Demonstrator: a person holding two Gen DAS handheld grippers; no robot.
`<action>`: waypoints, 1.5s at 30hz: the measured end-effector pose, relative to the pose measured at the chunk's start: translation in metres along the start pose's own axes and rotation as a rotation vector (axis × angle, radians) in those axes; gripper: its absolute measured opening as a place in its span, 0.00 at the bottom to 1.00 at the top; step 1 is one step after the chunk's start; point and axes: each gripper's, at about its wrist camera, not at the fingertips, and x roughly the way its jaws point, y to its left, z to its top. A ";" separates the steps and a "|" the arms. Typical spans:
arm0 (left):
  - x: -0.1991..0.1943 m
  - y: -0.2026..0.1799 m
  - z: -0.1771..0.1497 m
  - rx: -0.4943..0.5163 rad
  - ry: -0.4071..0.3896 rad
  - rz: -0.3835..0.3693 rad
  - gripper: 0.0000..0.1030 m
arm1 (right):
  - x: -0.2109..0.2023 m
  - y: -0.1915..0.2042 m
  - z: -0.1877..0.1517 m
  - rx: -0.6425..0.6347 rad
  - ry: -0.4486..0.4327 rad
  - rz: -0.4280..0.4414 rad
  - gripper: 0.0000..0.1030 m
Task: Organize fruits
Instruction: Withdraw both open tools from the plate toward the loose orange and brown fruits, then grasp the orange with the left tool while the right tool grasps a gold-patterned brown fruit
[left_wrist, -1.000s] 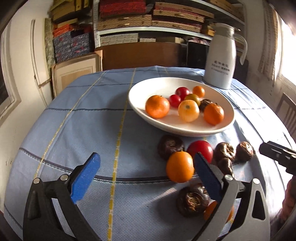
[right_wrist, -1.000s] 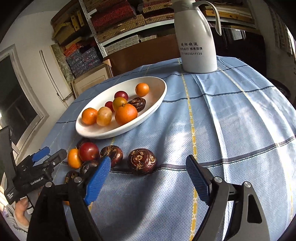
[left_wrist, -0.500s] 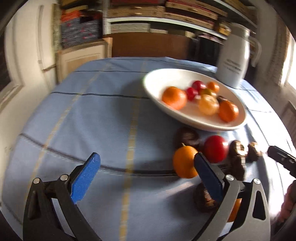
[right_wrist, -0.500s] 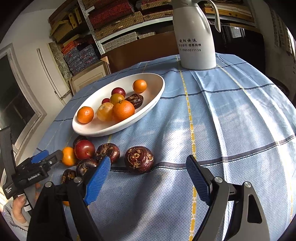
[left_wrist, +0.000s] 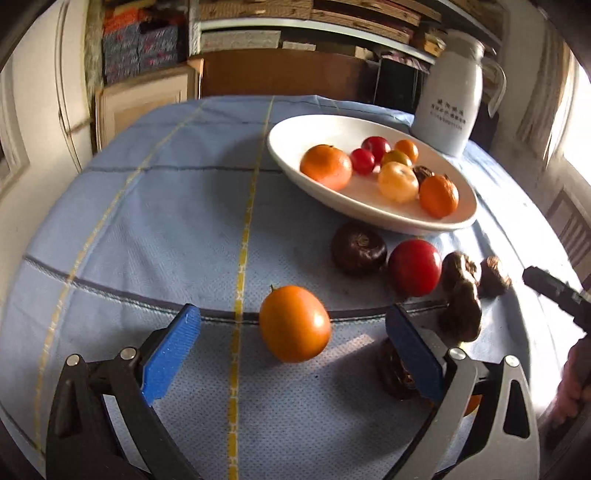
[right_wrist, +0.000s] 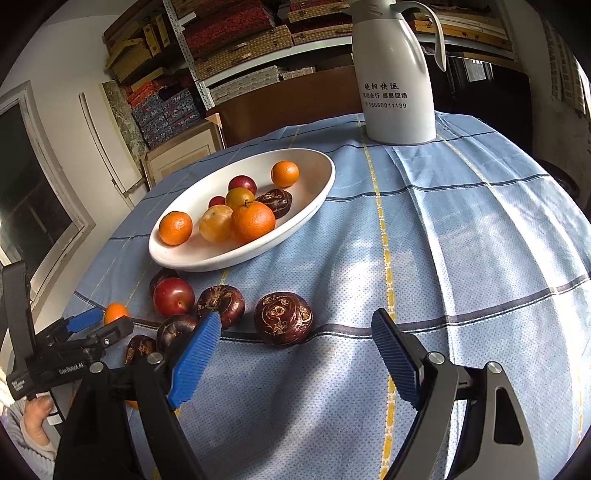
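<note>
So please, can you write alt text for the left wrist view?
The left gripper, blue jaws open, frames an orange fruit lying untouched on a blue tablecloth. Behind it, loose dark and red fruits lie before a white bowl of fruit.

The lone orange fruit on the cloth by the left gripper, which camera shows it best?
The left wrist view: the orange fruit sits whole and unobstructed between the open left gripper fingers. In the right wrist view it is small at the frame's left, partly hidden behind that gripper.
</note>
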 end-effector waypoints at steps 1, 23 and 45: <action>0.000 0.003 0.000 -0.016 0.002 -0.010 0.86 | 0.000 0.000 0.000 0.000 0.001 0.000 0.82; 0.019 -0.015 0.011 0.057 0.039 -0.072 0.37 | 0.004 0.001 -0.001 -0.015 0.010 0.013 0.82; 0.020 -0.018 0.009 0.059 0.039 -0.049 0.37 | 0.035 0.025 0.000 -0.150 0.113 -0.026 0.43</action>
